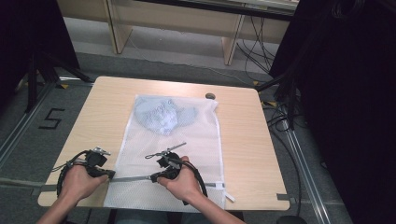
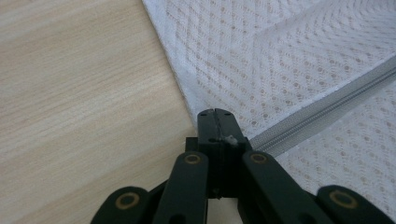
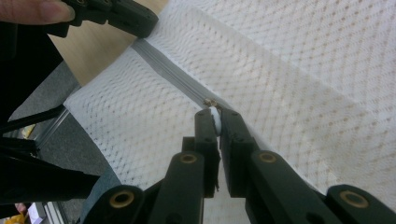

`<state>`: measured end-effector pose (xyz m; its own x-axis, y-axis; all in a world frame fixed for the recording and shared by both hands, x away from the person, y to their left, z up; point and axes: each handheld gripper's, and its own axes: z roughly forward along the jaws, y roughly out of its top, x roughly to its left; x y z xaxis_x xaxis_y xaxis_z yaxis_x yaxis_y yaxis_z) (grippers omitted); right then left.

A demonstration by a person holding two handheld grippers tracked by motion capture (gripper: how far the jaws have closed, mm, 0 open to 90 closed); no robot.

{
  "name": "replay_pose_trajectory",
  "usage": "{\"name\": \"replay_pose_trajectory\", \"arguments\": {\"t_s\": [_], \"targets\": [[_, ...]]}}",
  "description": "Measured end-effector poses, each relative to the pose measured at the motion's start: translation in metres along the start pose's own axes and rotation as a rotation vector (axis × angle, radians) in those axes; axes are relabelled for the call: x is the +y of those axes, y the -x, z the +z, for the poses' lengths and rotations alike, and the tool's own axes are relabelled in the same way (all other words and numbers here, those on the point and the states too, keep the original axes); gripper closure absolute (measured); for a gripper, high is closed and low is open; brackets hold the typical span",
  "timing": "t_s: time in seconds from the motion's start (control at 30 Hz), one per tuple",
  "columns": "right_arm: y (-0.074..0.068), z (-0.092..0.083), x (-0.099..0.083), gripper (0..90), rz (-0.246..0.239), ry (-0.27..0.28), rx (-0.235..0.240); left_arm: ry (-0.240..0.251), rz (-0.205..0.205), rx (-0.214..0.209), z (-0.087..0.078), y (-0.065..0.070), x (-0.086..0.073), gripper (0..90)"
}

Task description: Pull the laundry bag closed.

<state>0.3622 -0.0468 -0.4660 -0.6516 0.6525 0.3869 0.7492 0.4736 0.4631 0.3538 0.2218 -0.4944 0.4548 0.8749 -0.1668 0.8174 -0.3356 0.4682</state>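
A white mesh bag (image 1: 187, 144) lies flat on the table with a pale blue garment (image 1: 161, 114) inside its far end. A grey zipper (image 1: 130, 178) runs across the bag near the front edge. My left gripper (image 1: 111, 175) is shut on the bag's left edge, right at the end of the zipper (image 2: 327, 109); its closed tips (image 2: 215, 114) pinch the mesh (image 2: 280, 46). My right gripper (image 1: 153, 178) sits a short way to the right along the zipper (image 3: 168, 70), its jaws (image 3: 215, 114) shut on the small white zipper pull. The left gripper (image 3: 135, 21) shows at the top left of the right gripper view.
A small dark round object (image 1: 210, 96) rests on the wooden table (image 1: 243, 140) beyond the bag's far right corner. A white tab (image 1: 229, 196) sticks out at the bag's front right. Black curtains, a tripod and cables stand around the table.
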Motion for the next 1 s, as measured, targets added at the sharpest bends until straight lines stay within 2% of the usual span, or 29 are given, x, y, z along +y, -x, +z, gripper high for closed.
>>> {"name": "replay_pose_trajectory", "arguments": {"t_s": [0.07,0.13,0.17,0.2,0.23,0.27,0.3,0.33,0.37,0.53,0.6,0.63,0.73,0.77,0.8,0.93,1.0], "targets": [[0.002,0.000,-0.002,86.9,-0.012,0.007,0.003,-0.026,0.008,-0.008,-0.001,-0.001,0.001,90.0],[0.004,-0.001,-0.003,86.9,-0.014,0.003,0.002,-0.025,0.019,-0.005,-0.001,-0.002,0.002,90.0],[0.003,-0.001,-0.003,86.9,0.006,-0.004,-0.003,-0.021,0.014,-0.006,-0.001,-0.002,0.001,90.0],[0.004,-0.001,-0.003,87.0,-0.012,0.008,0.007,-0.023,0.010,-0.006,-0.001,-0.001,0.001,90.0],[0.005,-0.002,-0.003,86.9,-0.016,0.008,-0.002,-0.024,0.012,-0.006,-0.001,-0.001,0.001,90.0],[0.004,-0.003,-0.003,87.0,0.010,-0.004,-0.002,-0.022,0.014,-0.003,-0.001,-0.001,0.001,90.0],[0.005,-0.002,-0.003,86.9,-0.008,0.006,0.003,0.001,0.012,0.001,0.000,-0.001,0.000,90.0],[0.004,-0.004,-0.003,87.0,0.004,-0.003,-0.006,-0.014,0.011,0.004,-0.001,-0.001,0.001,90.0],[0.005,-0.004,-0.003,86.9,-0.006,0.002,0.004,-0.023,0.012,-0.007,-0.001,-0.002,0.001,90.0],[0.008,-0.005,-0.004,86.9,-0.012,0.006,-0.006,-0.023,0.018,-0.007,-0.001,-0.002,0.002,90.0],[0.007,-0.006,-0.005,87.0,0.007,-0.008,-0.010,-0.018,0.015,-0.009,-0.001,-0.002,0.001,90.0],[0.009,-0.006,-0.005,86.9,-0.012,0.002,-0.011,-0.020,0.018,-0.007,-0.001,-0.002,0.001,90.0],[0.009,-0.008,-0.006,86.9,-0.005,0.002,-0.009,-0.023,0.017,-0.007,-0.001,-0.002,0.002,90.0],[0.008,-0.009,-0.006,86.9,0.025,-0.011,-0.008,-0.020,0.018,-0.006,-0.001,-0.002,0.001,90.0],[0.010,-0.009,-0.006,86.9,0.001,0.001,-0.014,-0.023,0.018,-0.007,-0.001,-0.002,0.002,90.0],[0.010,-0.010,-0.007,86.9,0.006,-0.013,-0.006,-0.019,0.017,-0.006,-0.001,-0.002,0.002,90.0],[0.012,-0.010,-0.008,86.9,-0.010,-0.013,-0.014,-0.018,0.017,-0.007,-0.001,-0.002,0.002,90.0]]}}
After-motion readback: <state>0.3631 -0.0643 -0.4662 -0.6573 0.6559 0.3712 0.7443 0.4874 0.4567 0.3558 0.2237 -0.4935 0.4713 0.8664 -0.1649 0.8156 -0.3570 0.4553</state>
